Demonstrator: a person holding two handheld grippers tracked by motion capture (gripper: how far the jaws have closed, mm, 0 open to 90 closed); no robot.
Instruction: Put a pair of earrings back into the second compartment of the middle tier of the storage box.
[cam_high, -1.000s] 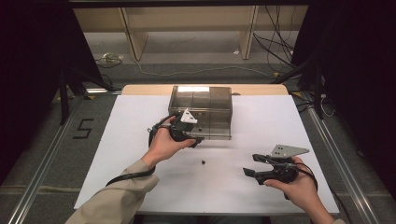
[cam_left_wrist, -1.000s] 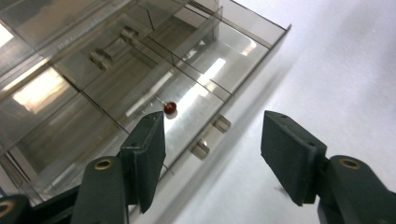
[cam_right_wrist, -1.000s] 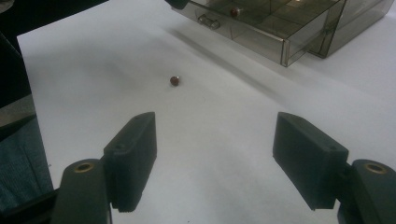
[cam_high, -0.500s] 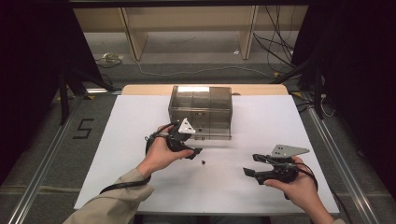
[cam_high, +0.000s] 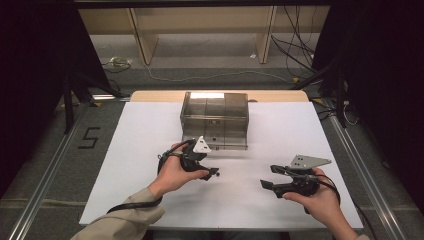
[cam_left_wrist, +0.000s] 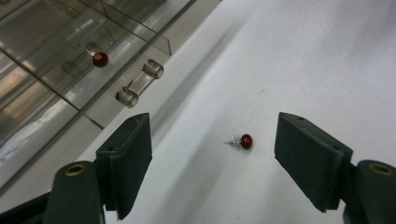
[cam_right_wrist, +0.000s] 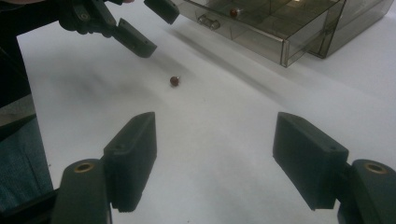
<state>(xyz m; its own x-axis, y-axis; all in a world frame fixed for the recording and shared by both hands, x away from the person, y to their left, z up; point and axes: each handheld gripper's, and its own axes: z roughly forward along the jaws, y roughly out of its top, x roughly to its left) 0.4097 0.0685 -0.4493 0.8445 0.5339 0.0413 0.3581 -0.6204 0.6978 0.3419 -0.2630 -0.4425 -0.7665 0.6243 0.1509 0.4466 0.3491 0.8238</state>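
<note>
A small red earring stud (cam_left_wrist: 243, 141) lies on the white table sheet (cam_high: 145, 135), just in front of a smoky clear drawer box (cam_high: 215, 117). My left gripper (cam_left_wrist: 214, 127) hovers over the stud, which lies loose between the wide-apart jaws, nearer the right one and touching neither. These jaws have just been opening. A second red stud (cam_left_wrist: 100, 59) sits inside a drawer of the box. My right gripper (cam_high: 268, 177) rests open and holding nothing at the near right. It looks toward the stud (cam_right_wrist: 174, 80) and the left gripper (cam_right_wrist: 152, 25).
The drawer box (cam_right_wrist: 280, 28) has a clear bar handle (cam_left_wrist: 139, 83) on its front. A cable trails from the left gripper past the sleeve (cam_high: 125, 222). Bare white sheet lies between the two hands and on either side of the box.
The left hand has drawn back from the box front toward the near side and sunk lower over the stud on the sheet. The right hand has kept still.
</note>
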